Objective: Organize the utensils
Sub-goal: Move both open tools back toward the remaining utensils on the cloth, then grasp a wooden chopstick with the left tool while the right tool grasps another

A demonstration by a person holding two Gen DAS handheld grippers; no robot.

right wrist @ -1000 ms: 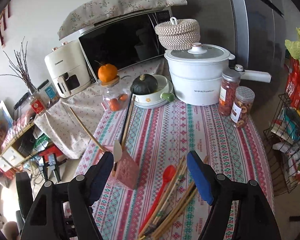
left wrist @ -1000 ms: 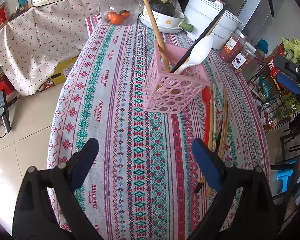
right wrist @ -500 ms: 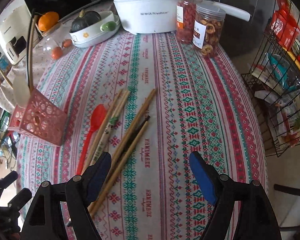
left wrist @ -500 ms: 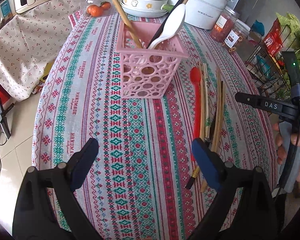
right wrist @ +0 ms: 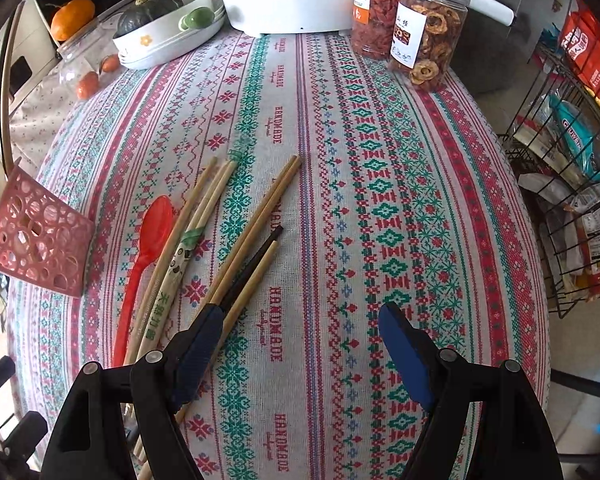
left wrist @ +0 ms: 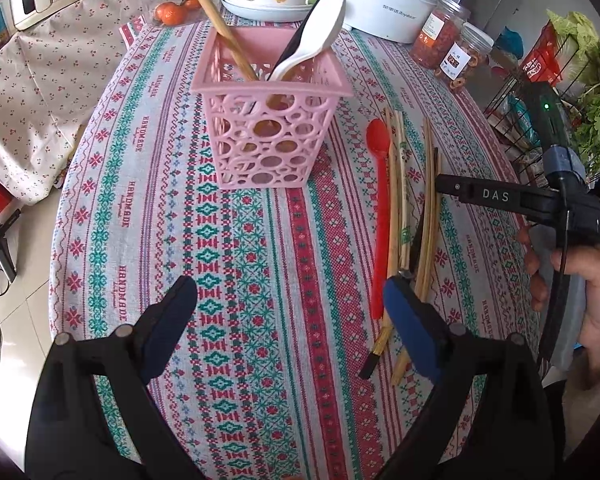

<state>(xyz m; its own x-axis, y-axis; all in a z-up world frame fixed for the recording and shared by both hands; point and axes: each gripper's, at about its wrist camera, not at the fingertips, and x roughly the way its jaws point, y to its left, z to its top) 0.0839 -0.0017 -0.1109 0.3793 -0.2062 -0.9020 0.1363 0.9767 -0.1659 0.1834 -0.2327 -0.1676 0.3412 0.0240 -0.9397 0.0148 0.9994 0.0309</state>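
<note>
A: What's changed in the last sec?

B: Right hand-held gripper (right wrist: pixel 300 344) has dropped low over the tabletop (right wrist: pixel 380 140) and tipped down. A sec ago it faced the microwave & pot; now it looks nearly straight onto the loose utensils. Jaws apart, nothing between them. Its left finger sits right over the handle ends of the chopsticks (right wrist: pixel 256 236); can't tell if it touches.

A: Left one?

B: Left hand-held gripper (left wrist: pixel 288 312) also spread wide, empty, hovering nearer the pink basket (left wrist: pixel 268 128) than before.

A: So for the task?

B: Looks like approach for the next pick, prob. a chopstick. Nothing grabbed yet.

A: How's the stuff look?

B: Basket stands upright and already holds a white spoon (left wrist: pixel 320 36) plus a few sticks leaning out. Just beside it, flat on the cloth: red spoon (right wrist: pixel 148 248), a paper-wrapped pair (right wrist: pixel 180 264), several bare wood sticks and one black, roughly parallel, some touching. Thin & low, so tricky to pinch singly.
</note>
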